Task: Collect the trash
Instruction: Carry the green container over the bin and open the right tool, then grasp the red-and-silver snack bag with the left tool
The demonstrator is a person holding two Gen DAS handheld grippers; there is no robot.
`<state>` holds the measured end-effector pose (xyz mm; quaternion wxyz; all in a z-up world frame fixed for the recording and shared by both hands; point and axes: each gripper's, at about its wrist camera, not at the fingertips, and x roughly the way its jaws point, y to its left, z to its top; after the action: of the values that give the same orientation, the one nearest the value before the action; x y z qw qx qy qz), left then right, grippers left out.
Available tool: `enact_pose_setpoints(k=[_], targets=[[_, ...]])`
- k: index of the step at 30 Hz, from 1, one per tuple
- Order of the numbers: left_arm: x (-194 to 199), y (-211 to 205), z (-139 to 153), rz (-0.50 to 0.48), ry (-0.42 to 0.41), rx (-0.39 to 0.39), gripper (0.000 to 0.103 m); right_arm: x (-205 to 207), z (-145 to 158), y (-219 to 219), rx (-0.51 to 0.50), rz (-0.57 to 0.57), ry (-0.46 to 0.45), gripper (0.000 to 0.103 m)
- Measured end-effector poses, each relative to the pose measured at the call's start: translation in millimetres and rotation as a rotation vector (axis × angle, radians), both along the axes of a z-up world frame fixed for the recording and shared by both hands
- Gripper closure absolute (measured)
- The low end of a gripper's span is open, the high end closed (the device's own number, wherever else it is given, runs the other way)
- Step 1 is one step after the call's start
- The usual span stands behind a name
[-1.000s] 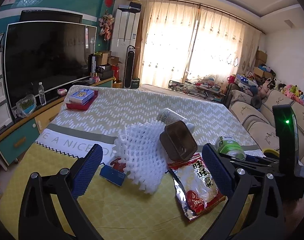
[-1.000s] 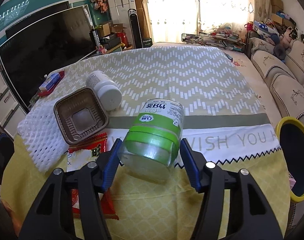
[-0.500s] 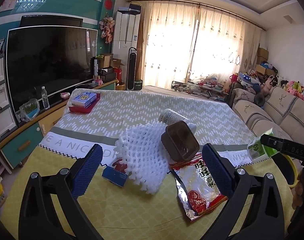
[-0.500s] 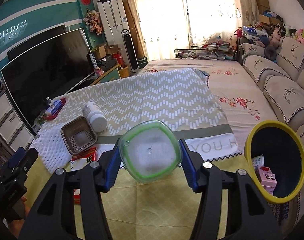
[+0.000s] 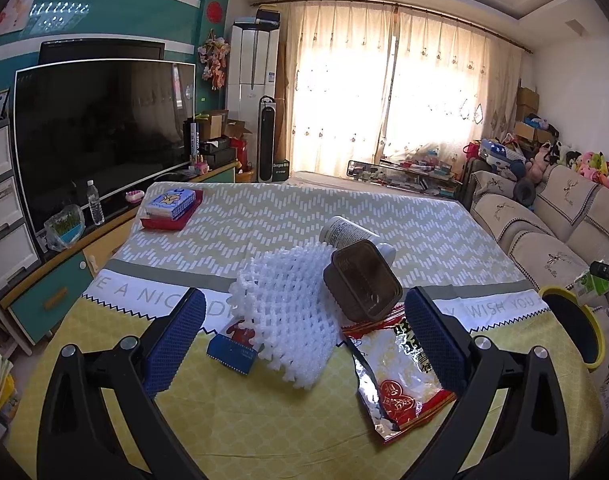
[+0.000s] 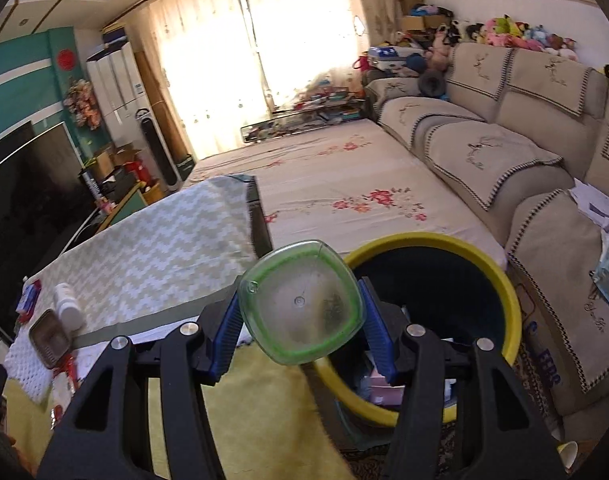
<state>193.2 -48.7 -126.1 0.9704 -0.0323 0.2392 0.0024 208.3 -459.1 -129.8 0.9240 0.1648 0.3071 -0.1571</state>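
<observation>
Dark television (image 5: 100, 136) at left, water bottle (image 5: 95, 202) standing before it; red tray (image 5: 170, 216) with blue box at table's far corner; beige sofa (image 6: 504, 128) at right.

bin (image 6: 510, 320) yellow rim | jar (image 6: 300, 302) green-edged | tablecloth (image 5: 264, 216) zigzag

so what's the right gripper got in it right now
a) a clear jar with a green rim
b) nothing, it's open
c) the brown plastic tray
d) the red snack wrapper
a: in the right wrist view the right gripper has its blue pads pressed on both sides of the clear jar with a green rim, held beside the yellow-rimmed trash bin.
</observation>
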Motion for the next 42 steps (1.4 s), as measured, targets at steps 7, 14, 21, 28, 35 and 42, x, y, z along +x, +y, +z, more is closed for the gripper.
enact_pose_setpoints(k=[7,14,21,28,35,42], targets=[[0,-2,-1,0.003,0.004,0.018,0.005,-1,-19,-24,0.033,-0.101,-0.007,0.037],[1,-4,0,0.002,0.005,0.030,0.005,-2,-5,36,-0.001,0.088,-0.150,0.037],[2,-17,-1,-0.076,0.037,0.059,0.005,2,-6,76,-0.124,0.138,-0.192,0.037],[20,-48,-22,-0.163,0.223,-0.015,0.005,-2,-5,76,-0.139,0.118,-0.197,0.032],[42,-75,-40,-0.176,0.335,-0.004,0.005,0,-6,77,-0.135,0.137,-0.191,0.027],[56,-76,-55,-0.160,0.416,-0.017,0.006,2,-8,74,-0.117,0.151,-0.178,0.026]])
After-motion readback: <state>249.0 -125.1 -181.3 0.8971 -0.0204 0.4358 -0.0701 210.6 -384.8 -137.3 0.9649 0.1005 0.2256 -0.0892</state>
